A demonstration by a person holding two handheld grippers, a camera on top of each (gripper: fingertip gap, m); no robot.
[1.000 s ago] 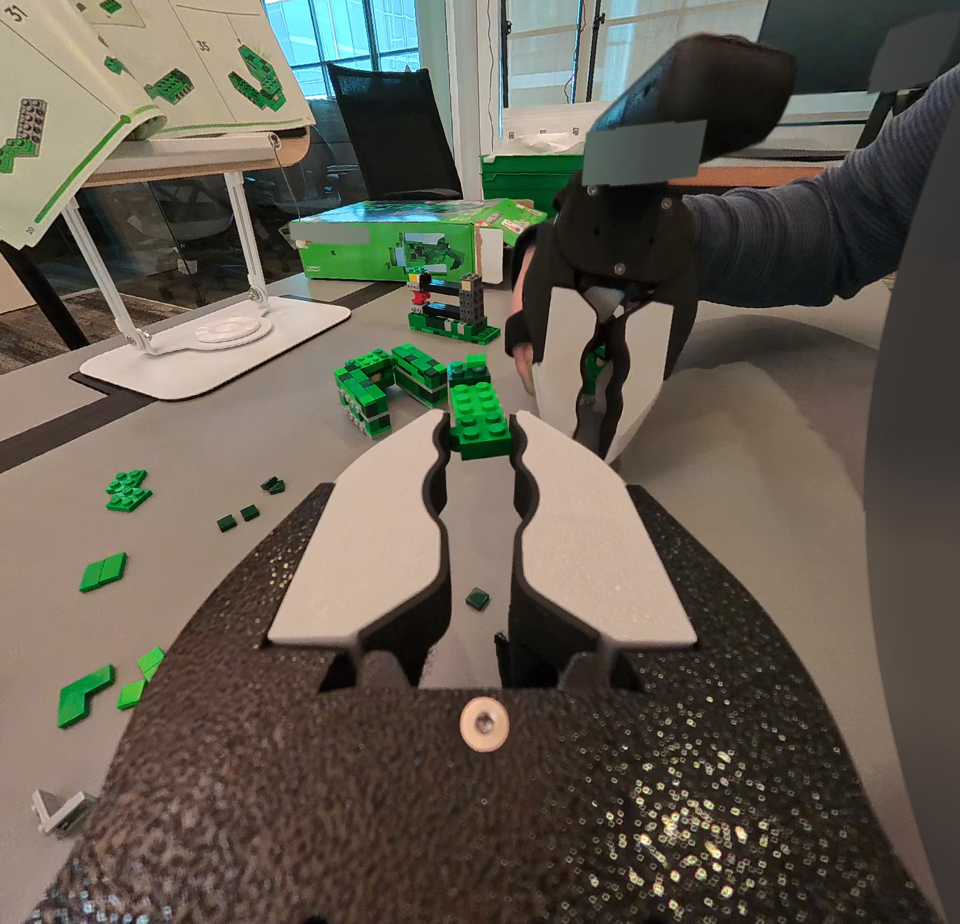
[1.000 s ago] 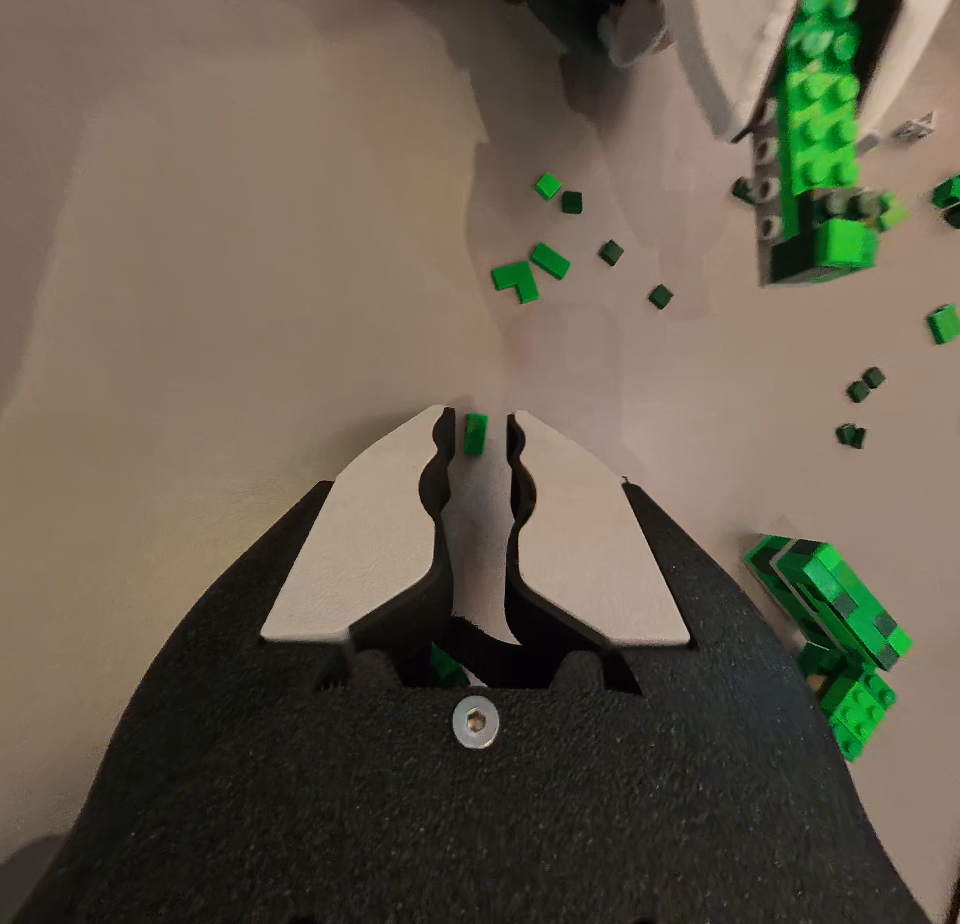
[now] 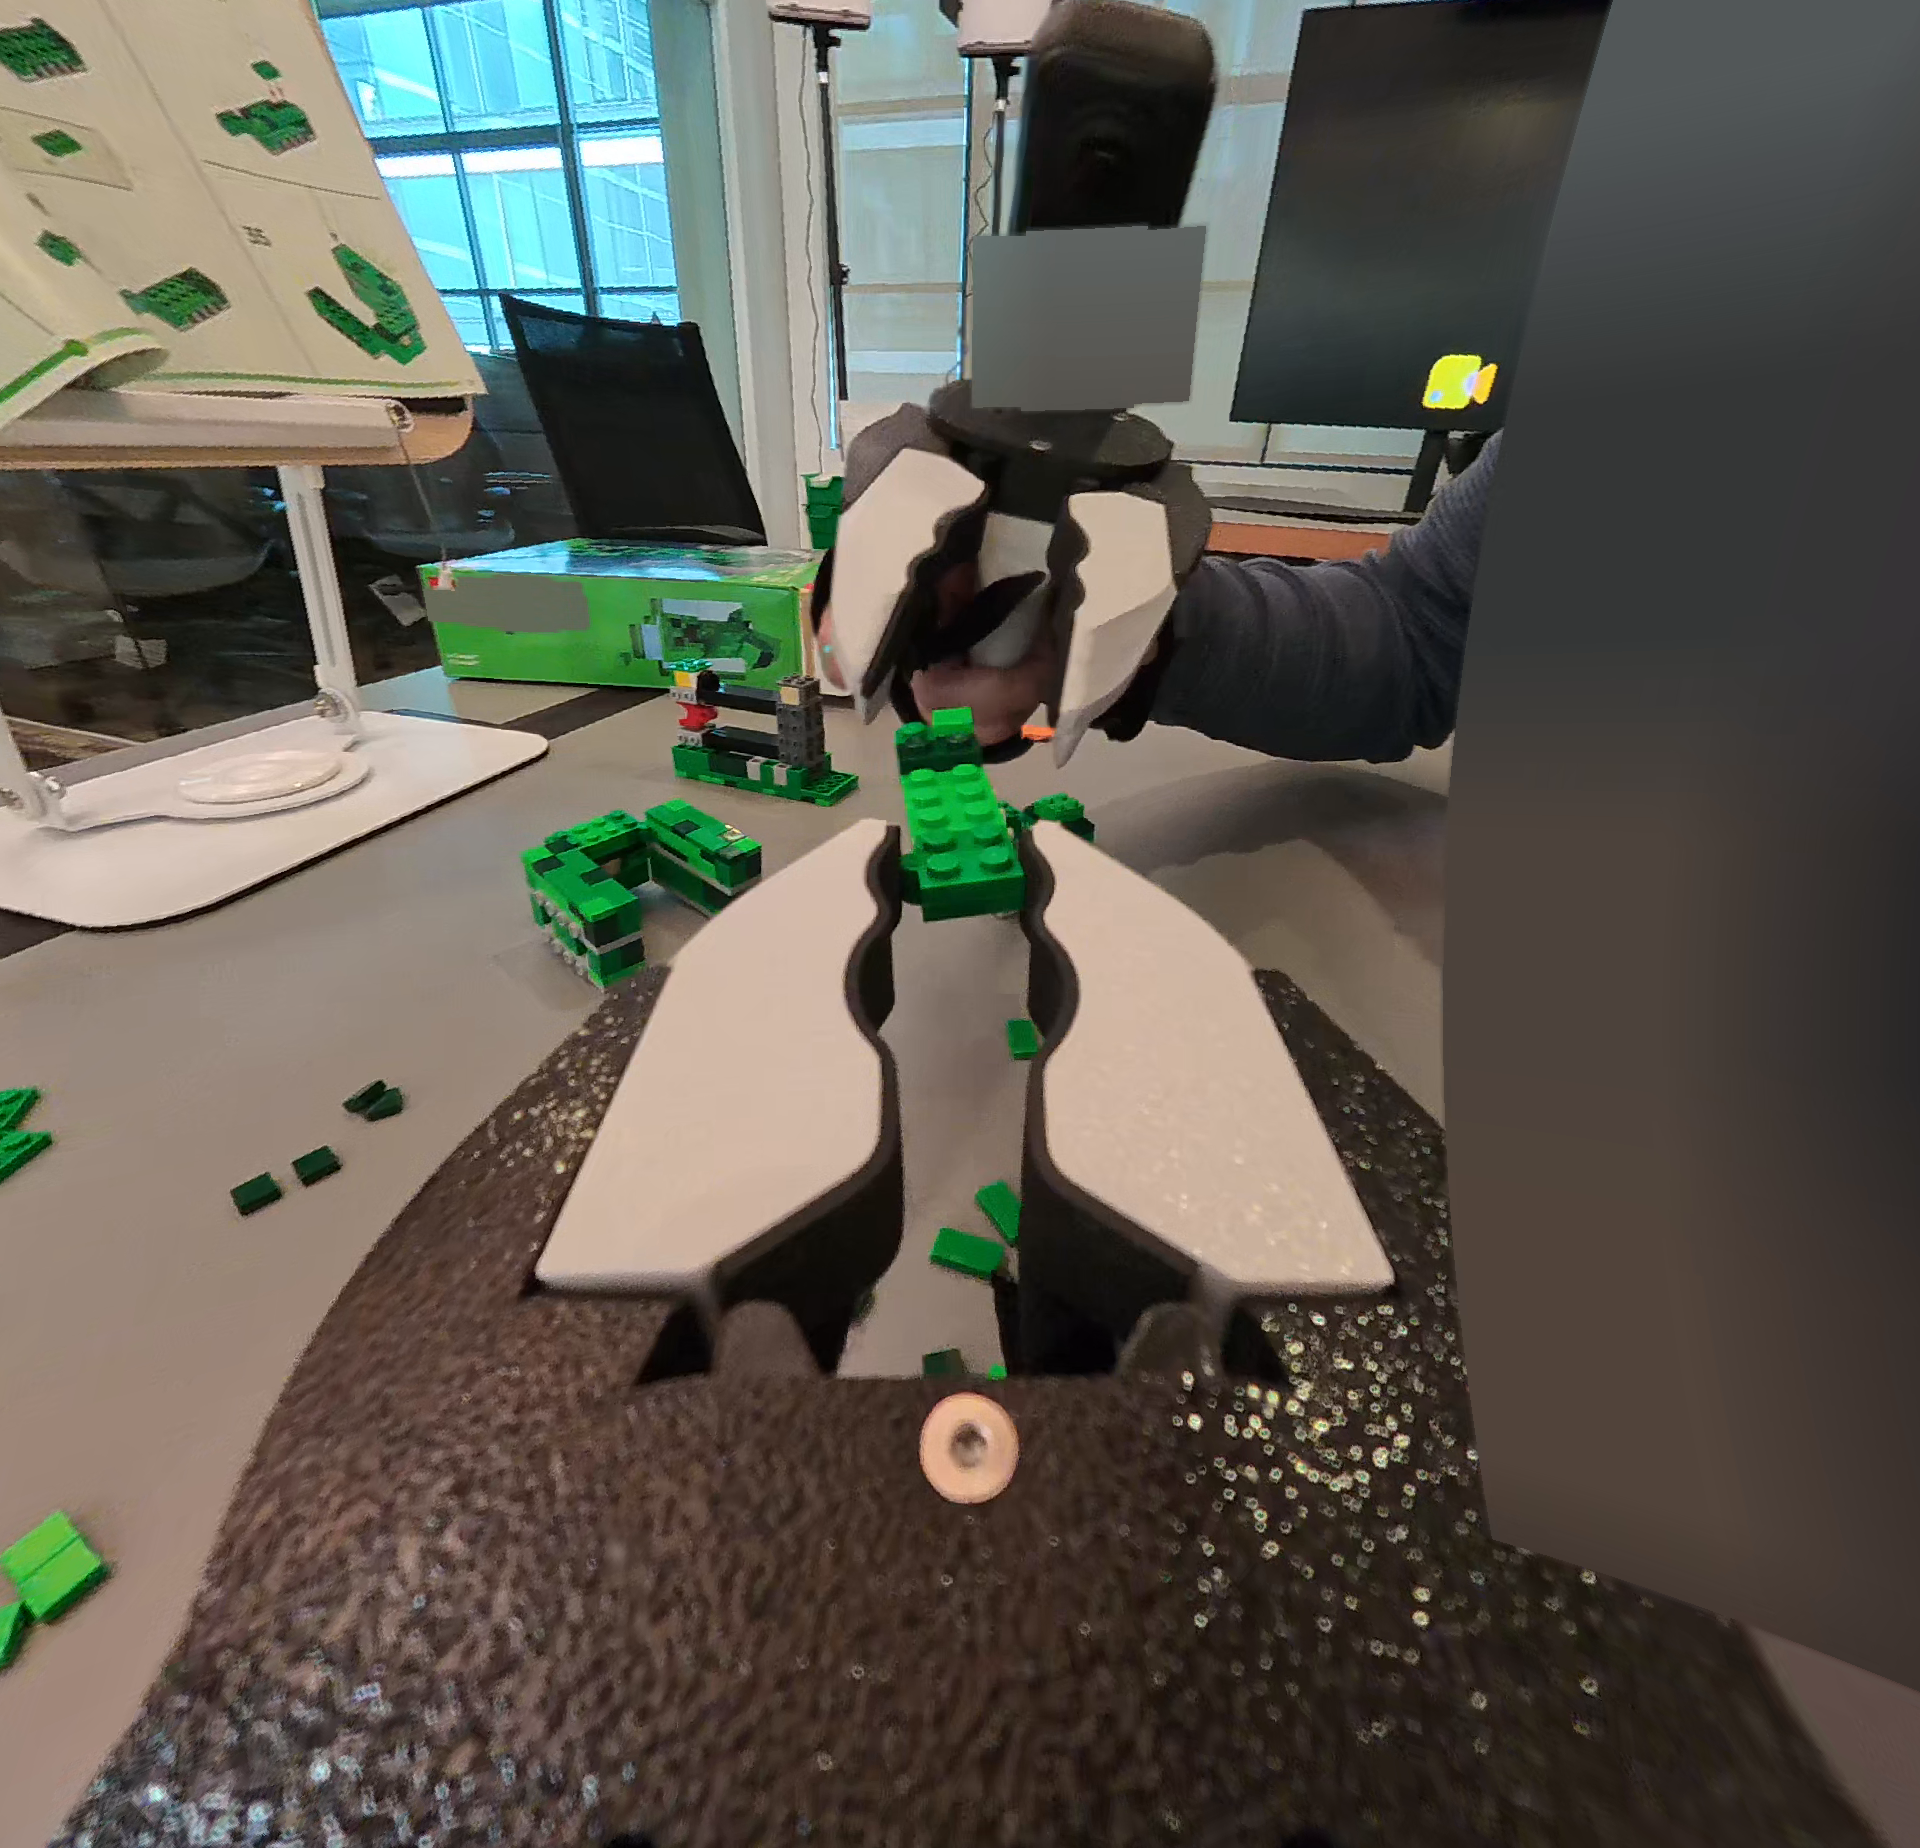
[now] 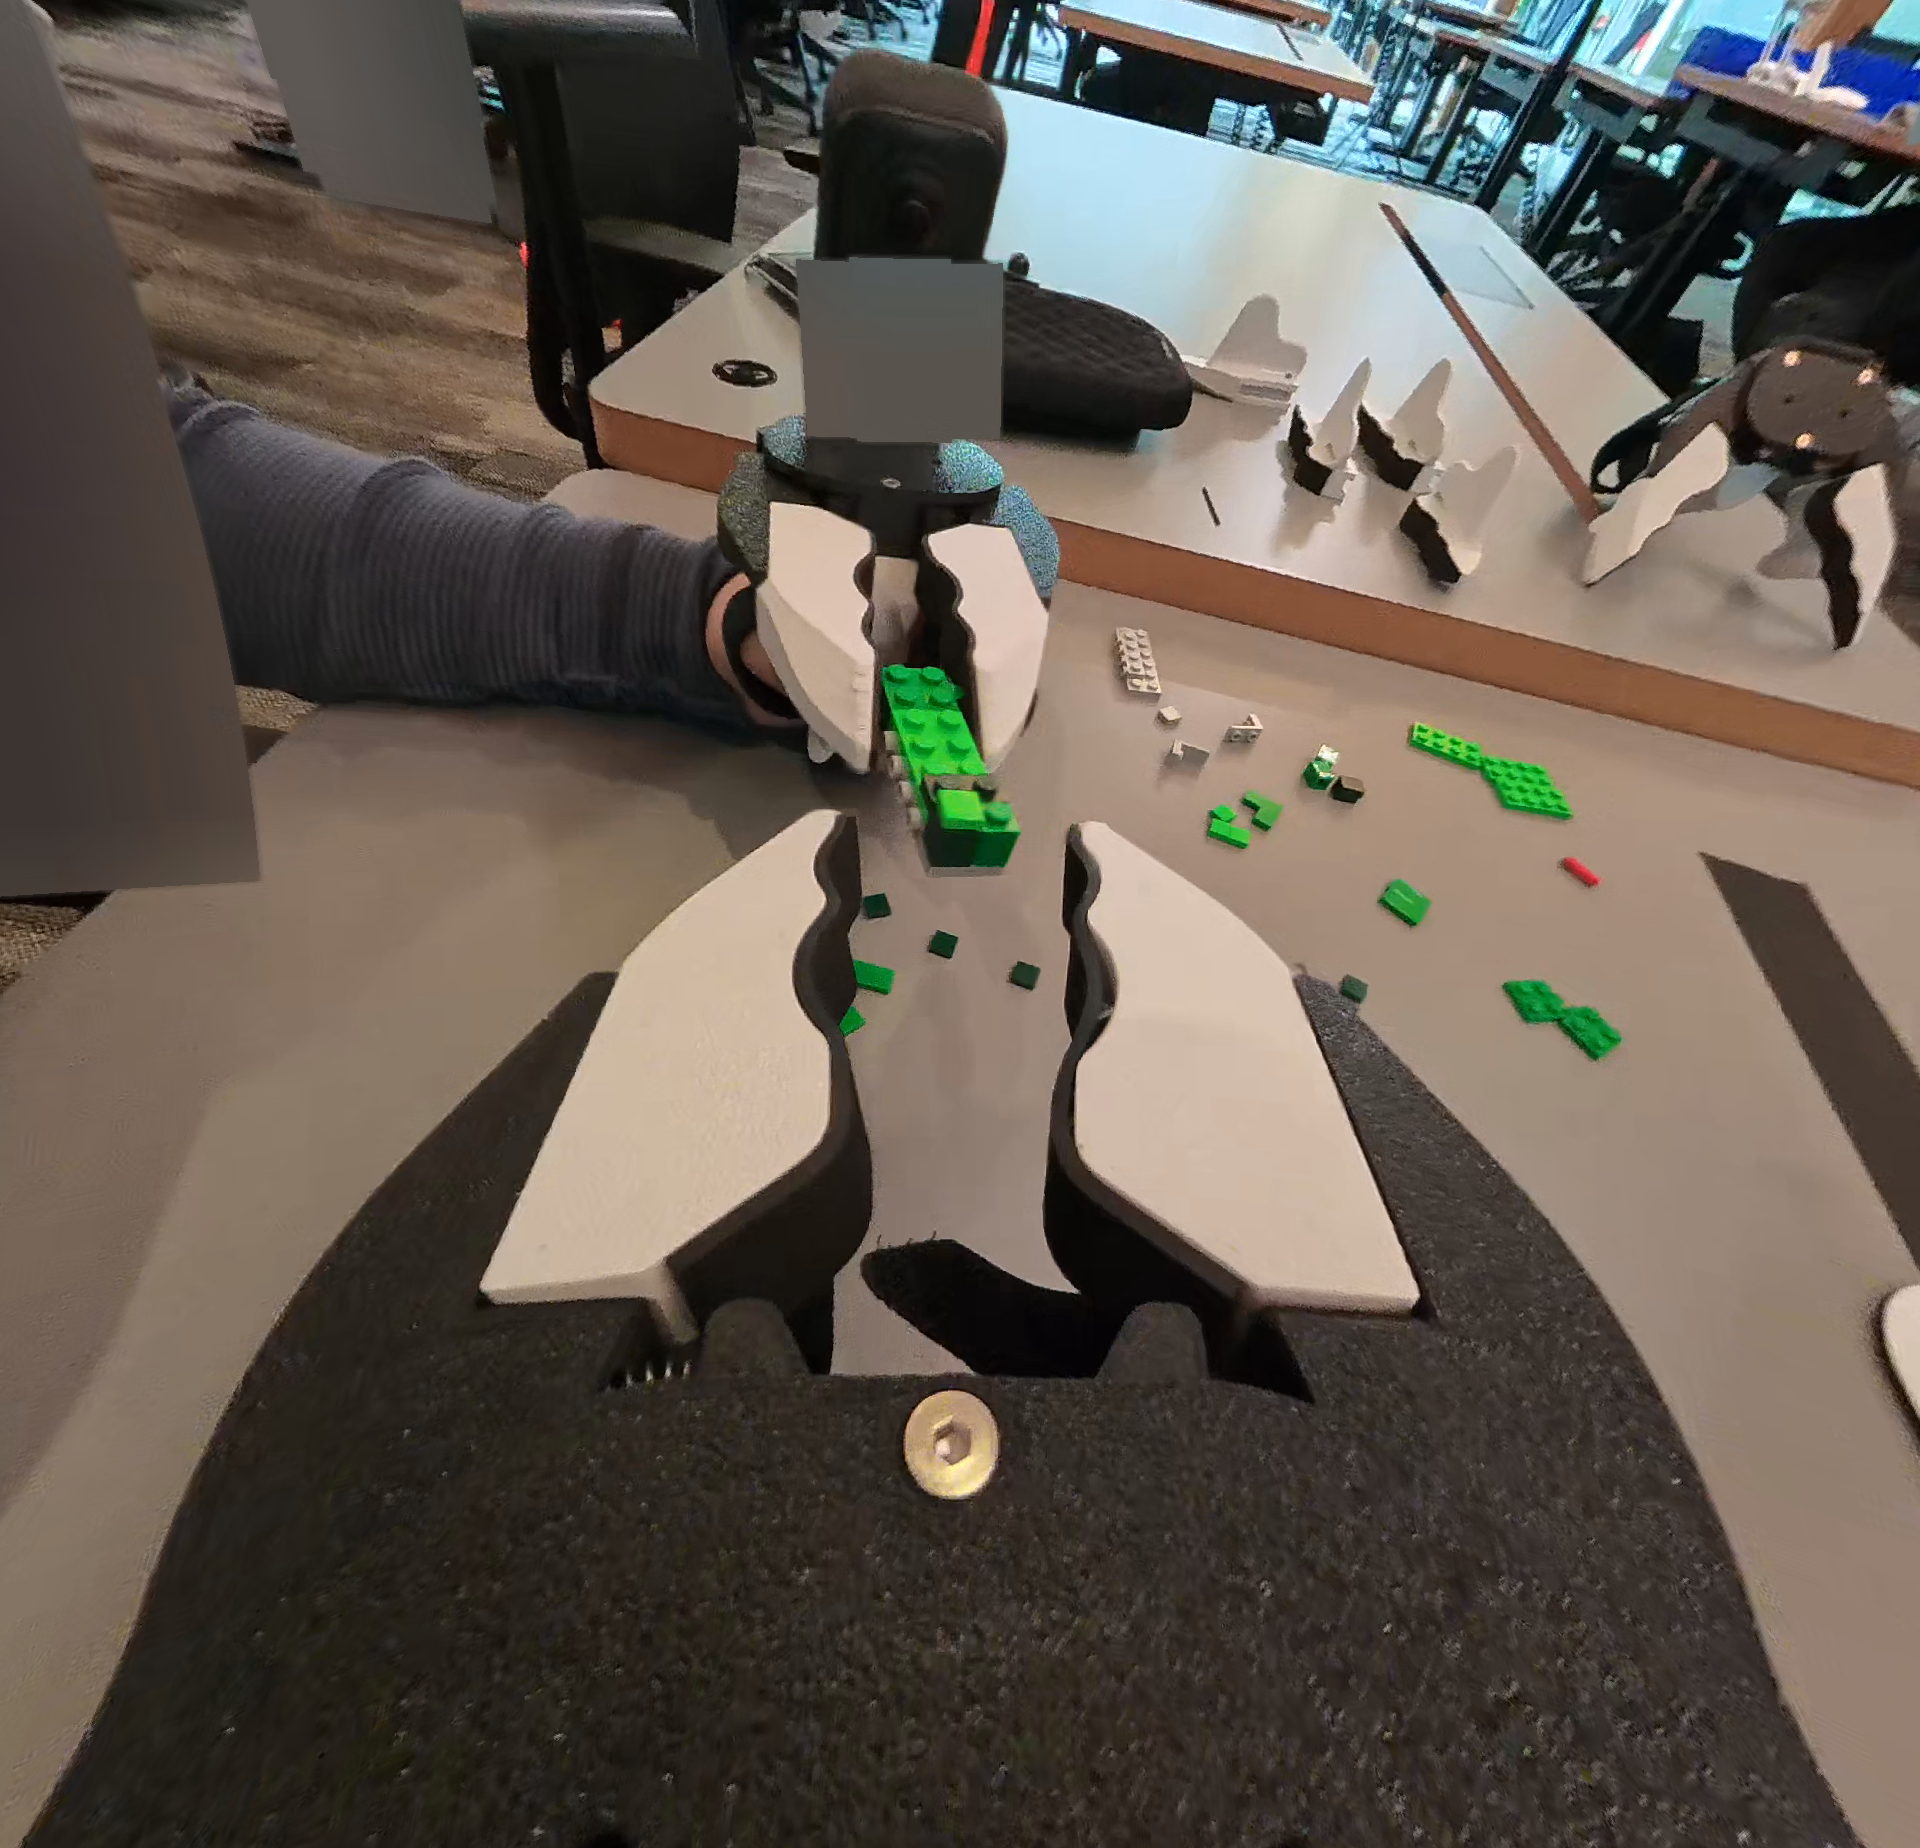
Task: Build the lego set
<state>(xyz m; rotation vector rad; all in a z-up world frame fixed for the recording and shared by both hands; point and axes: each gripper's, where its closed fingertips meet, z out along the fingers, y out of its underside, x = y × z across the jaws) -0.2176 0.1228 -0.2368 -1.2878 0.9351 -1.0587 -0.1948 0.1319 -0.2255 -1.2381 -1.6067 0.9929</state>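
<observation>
My left gripper (image 3: 964,830) is shut on a long green brick assembly (image 3: 951,868) and holds it off the grey table (image 3: 312,988), pointing forward. In the right wrist view the assembly (image 4: 940,759) sticks out of the left gripper (image 4: 920,754), with grey bricks under its green top. My right gripper (image 4: 961,827) is open and empty, its fingertips on either side of the assembly's free end. In the left wrist view the right gripper (image 3: 966,733) hangs just above and beyond that end, jaws apart.
An instruction booklet (image 3: 208,240) rests on a white stand (image 3: 312,811) at the left. A green box (image 3: 623,609), a curved green sub-build (image 3: 634,873) and a small black-and-grey build (image 3: 758,738) stand behind. Loose green tiles (image 3: 281,1180), green plates (image 4: 1496,770) and grey pieces (image 4: 1138,660) lie scattered. My left and right fingertips are right by each other.
My right gripper has risen from pointing down at the table with a small green piece between its tips; it now faces the left gripper, open and empty. The left gripper has lifted the assembly.
</observation>
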